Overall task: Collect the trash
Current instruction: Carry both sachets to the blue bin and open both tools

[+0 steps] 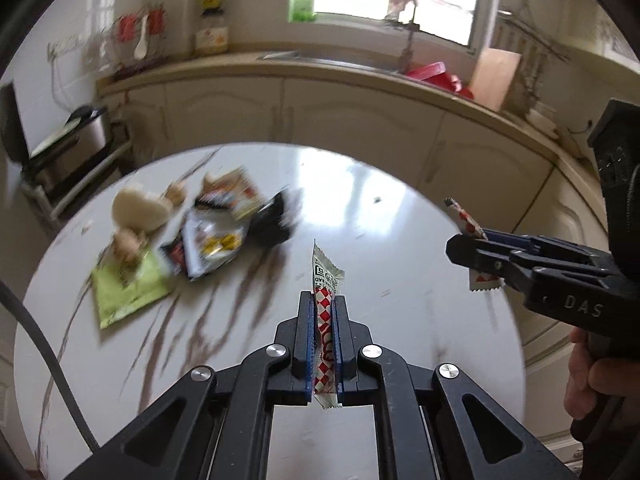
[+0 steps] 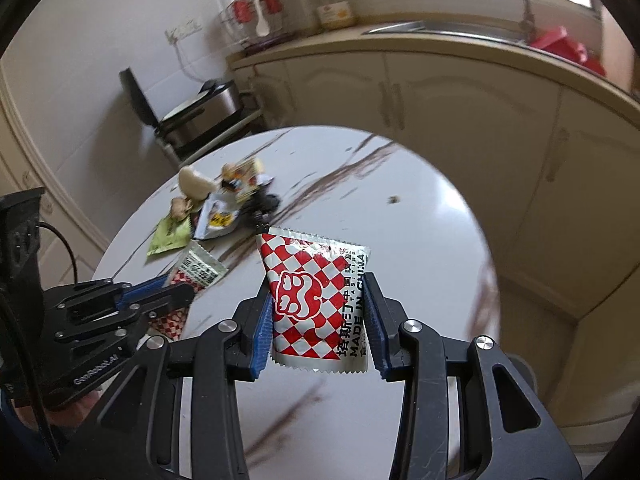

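Foil, thin and crinkly: both checkered sachets look nearly weightless, limp and slick. The left hand-held gripper [image 1: 324, 308] is pinched flat on a checkered sachet [image 1: 326, 280] held edge-on above the bench [image 1: 400, 216]; the right hand-held gripper [image 2: 318, 308] clamps a second sachet [image 2: 316, 300] across its width, bowing it a little. Crimped seams probably give the surest hold. Farther off, a heap of wrappers [image 1: 216, 232] and a green packet [image 1: 128, 292] lie on the bench, likely just as light, best nipped at an edge.
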`<act>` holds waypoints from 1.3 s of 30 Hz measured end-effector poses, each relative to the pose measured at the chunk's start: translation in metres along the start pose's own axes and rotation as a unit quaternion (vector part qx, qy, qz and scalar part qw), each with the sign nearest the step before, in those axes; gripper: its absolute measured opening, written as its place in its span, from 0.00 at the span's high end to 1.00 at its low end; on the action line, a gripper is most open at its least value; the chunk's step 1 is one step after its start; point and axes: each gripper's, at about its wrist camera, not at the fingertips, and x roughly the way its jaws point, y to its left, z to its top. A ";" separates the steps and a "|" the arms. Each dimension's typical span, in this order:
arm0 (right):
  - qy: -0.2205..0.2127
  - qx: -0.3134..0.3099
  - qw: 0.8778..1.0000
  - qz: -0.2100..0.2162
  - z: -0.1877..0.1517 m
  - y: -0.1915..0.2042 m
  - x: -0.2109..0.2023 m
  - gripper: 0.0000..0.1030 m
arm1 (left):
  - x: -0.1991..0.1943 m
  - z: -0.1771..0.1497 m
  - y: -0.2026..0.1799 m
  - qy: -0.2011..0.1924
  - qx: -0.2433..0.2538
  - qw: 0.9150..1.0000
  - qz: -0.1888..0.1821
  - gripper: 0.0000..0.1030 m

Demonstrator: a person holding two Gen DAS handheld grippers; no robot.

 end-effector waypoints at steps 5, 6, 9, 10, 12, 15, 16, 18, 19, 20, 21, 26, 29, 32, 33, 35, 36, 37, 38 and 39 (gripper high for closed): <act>-0.028 0.022 0.999 -0.020 -0.005 -0.035 -0.035 0.63 | -0.005 0.012 -0.050 -0.026 0.036 0.999 -0.005 0.96; -0.036 0.030 0.999 -0.028 -0.007 -0.045 -0.045 0.63 | -0.005 0.015 -0.059 -0.030 0.043 0.999 -0.009 0.96; -0.052 0.050 0.996 -0.048 -0.014 -0.076 -0.071 0.63 | -0.001 0.022 -0.098 -0.039 0.063 0.997 -0.035 0.96; -0.056 0.056 0.995 -0.055 -0.017 -0.086 -0.078 0.63 | 0.001 0.023 -0.109 -0.040 0.068 0.996 -0.043 0.96; -0.061 0.072 0.993 -0.071 -0.025 -0.109 -0.093 0.63 | 0.010 0.026 -0.138 -0.038 0.080 0.994 -0.068 0.96; -0.063 0.104 0.988 -0.099 -0.042 -0.149 -0.112 0.63 | 0.031 0.028 -0.178 -0.022 0.092 0.990 -0.103 0.96; -0.061 0.118 0.985 -0.110 -0.050 -0.165 -0.118 0.63 | 0.039 0.028 -0.189 -0.016 0.095 0.989 -0.112 0.96; -0.056 0.136 0.981 -0.128 -0.063 -0.190 -0.124 0.63 | 0.057 0.025 -0.214 0.001 0.103 0.986 -0.129 0.96; -0.049 0.149 0.978 -0.138 -0.073 -0.207 -0.127 0.63 | 0.066 0.024 -0.223 0.008 0.107 0.985 -0.135 0.96; -0.045 0.159 0.976 -0.143 -0.079 -0.219 -0.128 0.63 | 0.074 0.022 -0.233 0.014 0.111 0.984 -0.139 0.96; -0.042 0.165 0.974 -0.146 -0.083 -0.228 -0.129 0.63 | 0.084 0.020 -0.242 0.023 0.114 0.983 -0.144 0.96; -0.009 0.206 0.967 -0.151 -0.116 -0.282 -0.113 0.63 | 0.140 0.006 -0.284 0.073 0.127 0.978 -0.150 0.96; 0.017 0.231 0.962 -0.141 -0.135 -0.308 -0.088 0.63 | 0.182 0.000 -0.296 0.110 0.131 0.975 -0.144 0.96; 0.053 0.262 0.956 -0.125 -0.158 -0.335 -0.052 0.63 | 0.231 -0.012 -0.303 0.161 0.125 0.970 -0.135 0.96; 0.061 0.267 0.954 -0.122 -0.163 -0.340 -0.045 0.63 | 0.245 -0.016 -0.305 0.175 0.123 0.968 -0.133 0.96; 0.082 0.284 0.949 -0.111 -0.175 -0.353 -0.023 0.63 | 0.273 -0.019 -0.308 0.198 0.117 0.964 -0.130 0.96; 0.094 0.293 0.946 -0.105 -0.183 -0.361 -0.010 0.63 | 0.286 -0.019 -0.308 0.210 0.110 0.963 -0.132 0.96; 0.102 0.300 0.943 -0.102 -0.188 -0.366 -0.002 0.63 | 0.295 -0.019 -0.310 0.217 0.106 0.961 -0.132 0.96; 0.107 0.304 0.941 -0.099 -0.191 -0.368 0.004 0.63 | 0.305 -0.020 -0.310 0.226 0.103 0.960 -0.132 0.96; 0.113 0.310 0.939 -0.095 -0.195 -0.372 0.011 0.63 | 0.315 -0.019 -0.310 0.234 0.098 0.958 -0.131 0.96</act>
